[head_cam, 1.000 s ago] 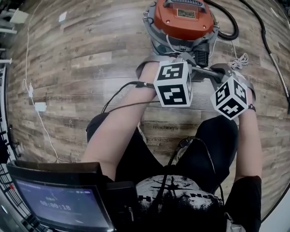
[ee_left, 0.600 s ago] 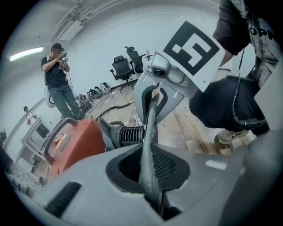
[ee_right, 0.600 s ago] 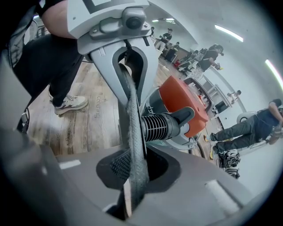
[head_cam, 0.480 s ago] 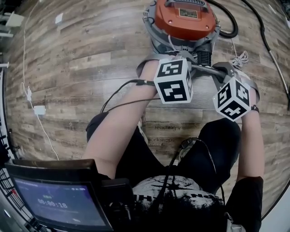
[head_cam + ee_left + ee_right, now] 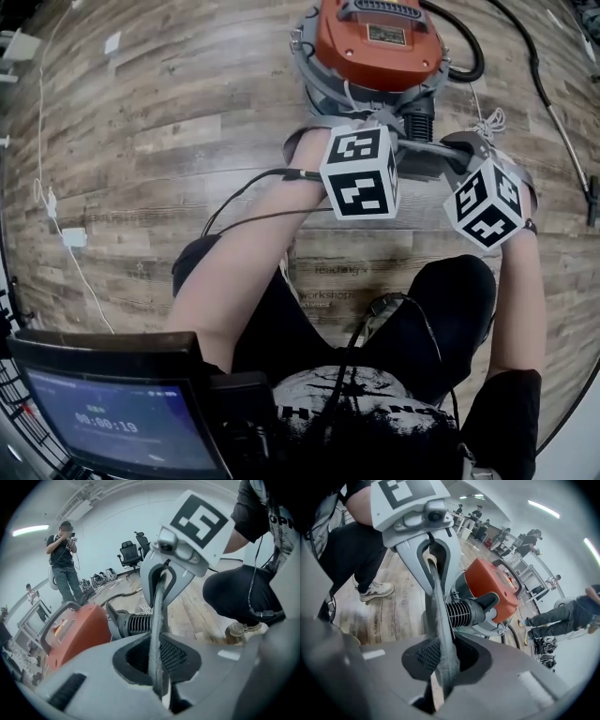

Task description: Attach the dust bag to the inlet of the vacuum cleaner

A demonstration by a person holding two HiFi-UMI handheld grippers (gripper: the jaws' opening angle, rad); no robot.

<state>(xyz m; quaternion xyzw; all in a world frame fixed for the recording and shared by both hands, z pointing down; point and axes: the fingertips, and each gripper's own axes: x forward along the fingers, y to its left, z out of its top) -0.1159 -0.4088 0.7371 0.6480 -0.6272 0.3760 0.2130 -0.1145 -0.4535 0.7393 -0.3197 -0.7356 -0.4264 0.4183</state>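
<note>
Our wood-plank floor [image 5: 169,141] carries the vacuum cleaner [image 5: 375,42] just beyond the jaws, and a white plug [image 5: 73,237] well to their left.

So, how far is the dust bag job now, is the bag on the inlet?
Done: the left tongs and right tongs are both shut on the edge of the grey dust bag. In hand: they hold it close to the ribbed black inlet of the vacuum cleaner. Left: the bag does not look seated on the inlet, so pushing it on remains.

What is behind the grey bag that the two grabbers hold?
The orange vacuum cleaner and its black ribbed tube sit behind the bag. The bag hides the tube's near end.
</note>
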